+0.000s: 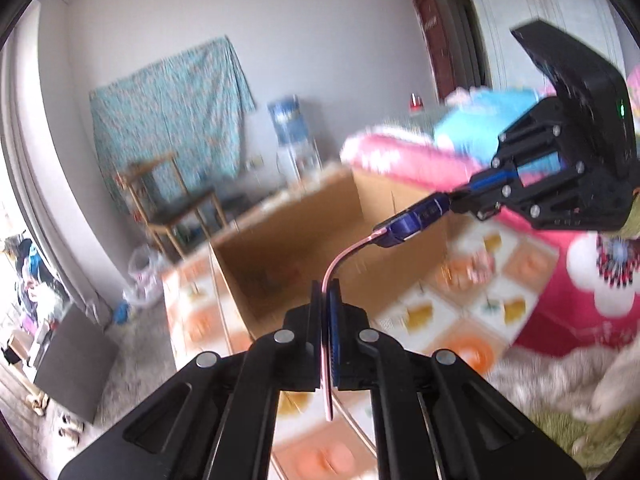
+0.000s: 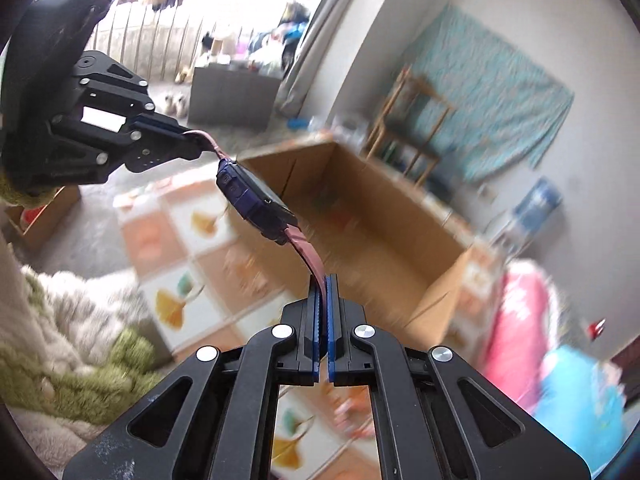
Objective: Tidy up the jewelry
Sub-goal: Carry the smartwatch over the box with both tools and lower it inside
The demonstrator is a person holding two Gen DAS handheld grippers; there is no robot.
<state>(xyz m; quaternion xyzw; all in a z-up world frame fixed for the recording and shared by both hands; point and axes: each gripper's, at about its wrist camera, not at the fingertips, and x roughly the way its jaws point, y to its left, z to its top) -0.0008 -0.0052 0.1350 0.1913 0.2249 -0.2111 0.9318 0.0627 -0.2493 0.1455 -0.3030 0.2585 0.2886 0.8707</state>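
Observation:
A wristwatch with a dark blue case (image 1: 412,220) (image 2: 252,200) and a pink strap (image 1: 340,258) (image 2: 310,254) hangs in the air, stretched between both grippers. My left gripper (image 1: 325,294) (image 2: 196,145) is shut on one strap end, which runs down between its fingers. My right gripper (image 2: 323,280) (image 1: 454,200) is shut on the other strap end. The watch hangs above the near edge of an open cardboard box (image 1: 280,252) (image 2: 372,216). The box stands on a table with a cloth of orange and white leaf-pattern squares (image 1: 496,304) (image 2: 180,248).
Both views are motion-blurred. A wooden chair (image 1: 168,196) and a water dispenser (image 1: 292,136) stand beyond the box by a teal cloth on the wall. Pink bedding (image 1: 400,160) lies to the right. A fluffy green and white blanket (image 2: 68,340) lies near the table.

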